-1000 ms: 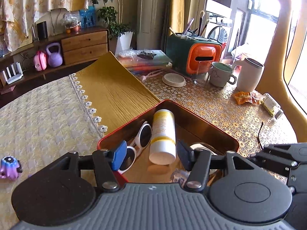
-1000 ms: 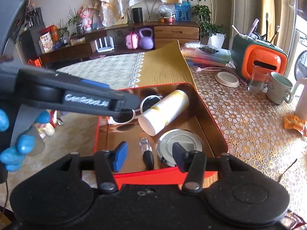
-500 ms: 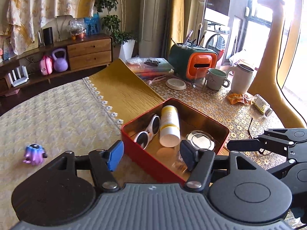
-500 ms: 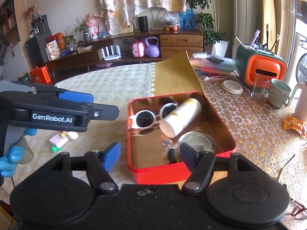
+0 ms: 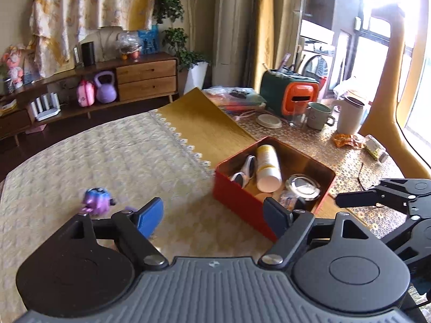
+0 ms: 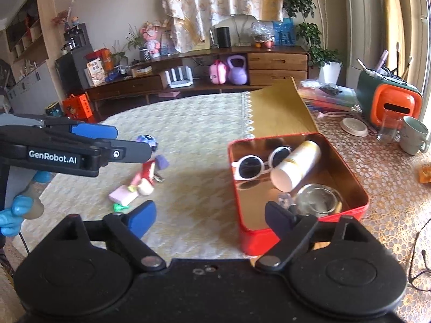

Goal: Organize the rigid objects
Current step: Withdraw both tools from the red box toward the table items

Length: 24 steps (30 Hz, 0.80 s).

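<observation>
Purple toy (image 5: 97,201) sits just ahead-left of left gripper (image 5: 212,216), well left of red tin (image 5: 242,202). Nearer than right gripper (image 6: 210,215). Both empty, jaws opening.

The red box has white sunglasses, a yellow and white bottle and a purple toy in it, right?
Not quite. The red box holds the white sunglasses and the yellow and white bottle, but the purple toy is not inside. It lies out on the tablecloth, apart from the box. The left wrist view shows this.
</observation>
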Available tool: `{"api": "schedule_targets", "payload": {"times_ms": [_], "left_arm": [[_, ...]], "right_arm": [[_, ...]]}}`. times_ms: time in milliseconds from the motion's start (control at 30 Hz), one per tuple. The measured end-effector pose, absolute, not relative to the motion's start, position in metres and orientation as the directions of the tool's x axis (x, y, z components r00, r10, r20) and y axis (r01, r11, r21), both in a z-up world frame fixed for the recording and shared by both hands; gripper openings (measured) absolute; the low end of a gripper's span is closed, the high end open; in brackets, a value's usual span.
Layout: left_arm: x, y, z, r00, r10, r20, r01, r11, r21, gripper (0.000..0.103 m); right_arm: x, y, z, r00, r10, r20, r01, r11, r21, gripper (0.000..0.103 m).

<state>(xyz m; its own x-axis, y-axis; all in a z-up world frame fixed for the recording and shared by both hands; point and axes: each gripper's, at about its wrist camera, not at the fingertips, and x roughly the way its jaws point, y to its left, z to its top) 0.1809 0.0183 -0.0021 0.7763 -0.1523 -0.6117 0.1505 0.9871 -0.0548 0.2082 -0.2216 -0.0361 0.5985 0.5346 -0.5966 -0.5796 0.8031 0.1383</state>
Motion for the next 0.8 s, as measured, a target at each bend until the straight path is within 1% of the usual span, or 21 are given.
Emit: {"api": "schedule_targets", "payload": {"times_ms": [67,100,167,367,633,800], "left_arm": [[0.176,0.028,-0.003,0.782,-0.126,-0.610,0.121,0.991,-0.050,0.083],[0.174,0.033,-0.004,0.784,-0.115,-0.610,0.108,0.993,-0.049,0.086],[0.171,0.043,-0.007,0.787,-0.095,-0.610,0.082,0.995,-0.050,0.088],[0.164,0.077,-0.021,0.776,-0.056,-0.629,0.006,0.997,-0.083,0.089],[0.155,0.105,-0.052,0.740,0.008,-0.673,-0.079,0.994,-0.075,0.089],[0.156,0.109,-0.073,0.711,0.005,-0.703,-0.091,0.992,-0.085,0.089]], "right_arm": [[0.206,-0.219,-0.036,0.588,0.559,-0.584,-0.598,0.787,0.151,0.098],[0.203,-0.216,-0.036,0.585,0.566,-0.581,-0.606,0.781,0.151,0.099],[0.199,-0.210,-0.036,0.577,0.579,-0.576,-0.625,0.767,0.144,0.102],[0.190,-0.194,-0.040,0.563,0.598,-0.570,-0.671,0.734,0.107,0.103],[0.190,-0.180,-0.048,0.546,0.598,-0.587,-0.682,0.724,0.104,0.103],[0.188,-0.169,-0.059,0.525,0.595,-0.609,-0.696,0.712,0.096,0.103]]}}
